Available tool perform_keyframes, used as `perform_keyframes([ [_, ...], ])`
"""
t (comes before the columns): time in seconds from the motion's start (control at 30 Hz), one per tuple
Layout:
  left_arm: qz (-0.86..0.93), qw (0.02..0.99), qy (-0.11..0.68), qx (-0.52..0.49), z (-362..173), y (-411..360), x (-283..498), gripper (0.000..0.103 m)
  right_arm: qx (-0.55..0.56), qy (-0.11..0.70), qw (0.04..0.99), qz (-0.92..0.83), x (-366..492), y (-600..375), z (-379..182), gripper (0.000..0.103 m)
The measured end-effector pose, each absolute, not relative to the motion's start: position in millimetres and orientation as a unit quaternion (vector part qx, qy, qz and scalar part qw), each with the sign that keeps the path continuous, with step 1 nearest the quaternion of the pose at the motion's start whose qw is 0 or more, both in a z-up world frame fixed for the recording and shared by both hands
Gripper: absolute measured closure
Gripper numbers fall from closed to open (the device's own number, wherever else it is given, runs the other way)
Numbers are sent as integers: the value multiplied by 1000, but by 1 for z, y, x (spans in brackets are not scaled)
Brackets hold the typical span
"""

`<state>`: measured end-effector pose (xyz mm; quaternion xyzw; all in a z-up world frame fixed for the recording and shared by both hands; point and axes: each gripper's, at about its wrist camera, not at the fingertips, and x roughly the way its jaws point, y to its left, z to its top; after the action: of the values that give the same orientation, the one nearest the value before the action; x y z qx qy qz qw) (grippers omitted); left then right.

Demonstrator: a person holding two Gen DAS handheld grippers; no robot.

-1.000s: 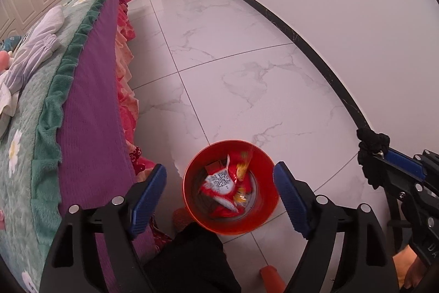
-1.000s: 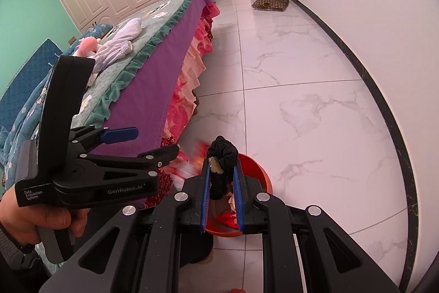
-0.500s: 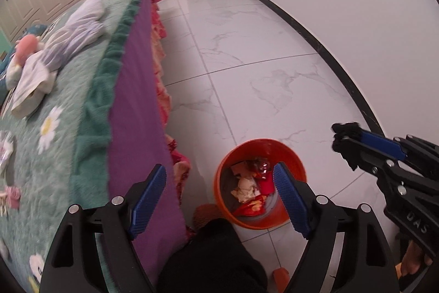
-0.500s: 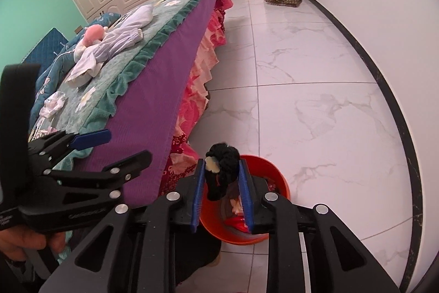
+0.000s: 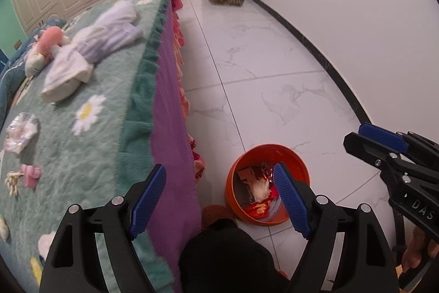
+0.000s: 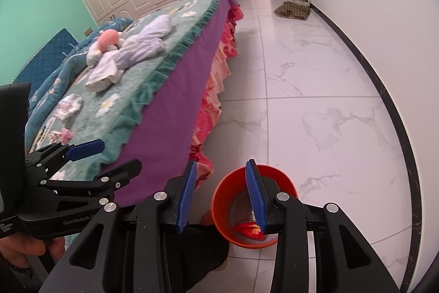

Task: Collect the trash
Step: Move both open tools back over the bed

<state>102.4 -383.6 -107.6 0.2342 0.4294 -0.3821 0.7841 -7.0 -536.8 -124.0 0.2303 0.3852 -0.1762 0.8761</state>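
Half a second ago our right gripper (image 6: pixel 222 194) was clamped on a black wad above the orange bucket (image 6: pixel 219 199); now its blue pads stand apart with nothing between them, and the wad is no longer in sight. We hold it low, pointing forward and slightly down, its right finger over the bucket's mouth. Our left gripper (image 5: pixel 219 199) is also spread wide and empty, held beside the bed's purple edge (image 5: pixel 170 133), its right pad overlapping the bucket's rim.

From the left wrist view we see into the bucket (image 5: pixel 236 177): red wrappers (image 5: pixel 258 208) and a pale crumpled scrap (image 5: pixel 260 190) lie inside. That view also shows a crumpled wrapper (image 5: pixel 20 132) and a small pink piece (image 5: pixel 28 175) on the green blanket (image 5: pixel 96 150). From the right wrist view we see only a red sliver in the bucket, but also the hand (image 6: pixel 24 249) gripping the left tool.
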Motion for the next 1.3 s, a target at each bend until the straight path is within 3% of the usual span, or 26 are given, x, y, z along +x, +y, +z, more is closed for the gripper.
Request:
perform_keyframes([
  [0.4, -360, 821, 388, 214, -55, -320, 87, 23, 195, 350, 906, -133, -10, -477, -68, 58],
  [0.5, -343, 834, 385, 198, -44, -294, 91, 23, 184, 345, 913, -119, -5, -459, -56, 52],
  [0.53, -339, 837, 384, 196, -42, -287, 92, 18, 180, 342, 916, -110, -2, -450, -51, 45],
  [0.6, -321, 849, 375, 189, -35, -268, 93, 13, 175, 338, 919, -99, 2, -439, -46, 41],
  [1.3, -146, 900, 396, 109, -25, -69, 149, 13, 79, 356, 928, 69, 117, -262, -21, 35],
])
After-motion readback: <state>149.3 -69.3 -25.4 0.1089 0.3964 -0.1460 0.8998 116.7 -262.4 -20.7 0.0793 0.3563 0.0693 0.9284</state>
